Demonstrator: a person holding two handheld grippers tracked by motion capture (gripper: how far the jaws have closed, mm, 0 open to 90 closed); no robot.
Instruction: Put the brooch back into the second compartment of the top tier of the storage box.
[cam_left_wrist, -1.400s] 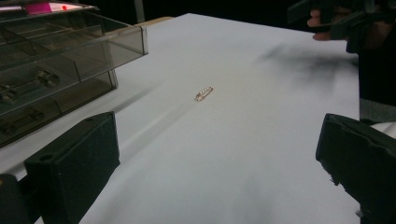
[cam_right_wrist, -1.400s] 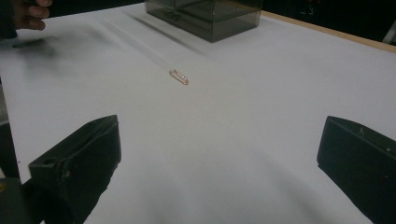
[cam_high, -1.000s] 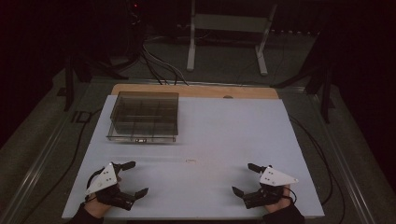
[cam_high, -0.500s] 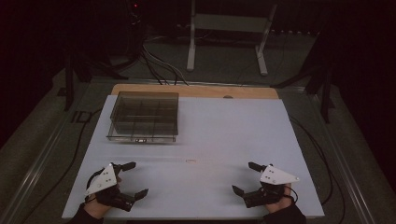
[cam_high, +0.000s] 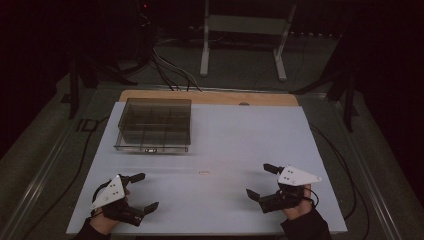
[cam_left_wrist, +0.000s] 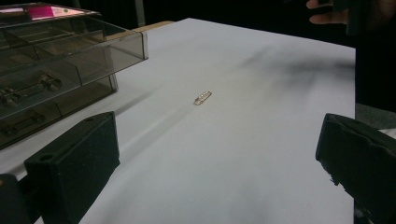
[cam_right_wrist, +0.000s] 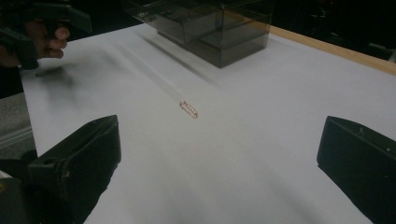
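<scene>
Clip (cam_high: 204, 173), probably, between both gaping tools.

The high view looks forward and down from above the near edge of the table (cam_high: 220, 150), taking in its whole white top and the dark floor beyond. The left claw (cam_left_wrist: 215, 172) camera sits low over the table, looking across it past a small gold pin (cam_left_wrist: 202, 97). The right claw (cam_right_wrist: 217, 168) camera, equally low, faces the same pin from the other side. All three share the clear box (cam_high: 155, 125).
</scene>
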